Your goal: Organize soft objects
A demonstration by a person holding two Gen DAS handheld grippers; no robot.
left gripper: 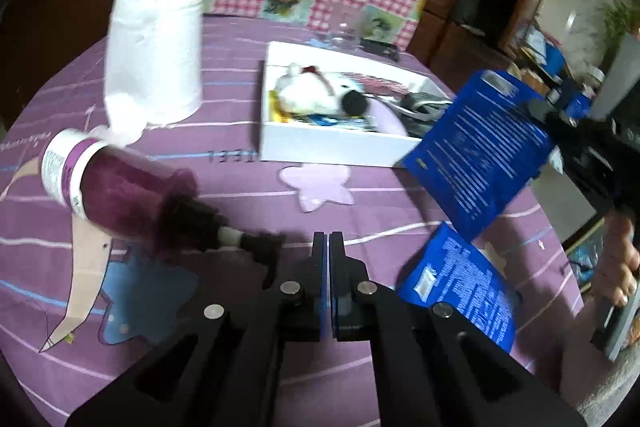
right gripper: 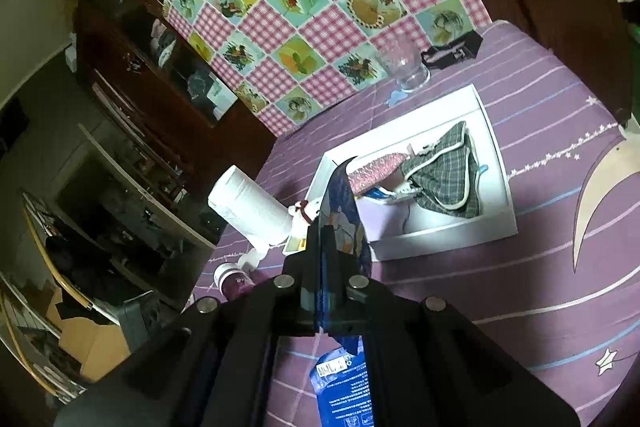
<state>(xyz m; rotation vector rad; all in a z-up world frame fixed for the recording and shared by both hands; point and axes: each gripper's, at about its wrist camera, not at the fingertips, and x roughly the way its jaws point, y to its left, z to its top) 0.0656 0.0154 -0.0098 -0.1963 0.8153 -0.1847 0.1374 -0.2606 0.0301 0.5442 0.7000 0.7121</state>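
Right gripper [right gripper: 328, 231] clamped on a blue packet [left gripper: 476, 155], held in the air just beside the white box [left gripper: 336, 147]; left gripper [left gripper: 328, 241] has jaws pressed together, holding nothing. Second blue packet [left gripper: 460, 299] lies on the purple cloth [left gripper: 240, 187], plush toy [left gripper: 316, 91] sits in the box

Two near, downward wrist views over one shared white box [left gripper: 332, 147].

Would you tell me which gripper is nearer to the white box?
Right. The right gripper, shut on a blue packet, holds it at the white box's corner. The left gripper sits shut farther back, with bare tablecloth between.
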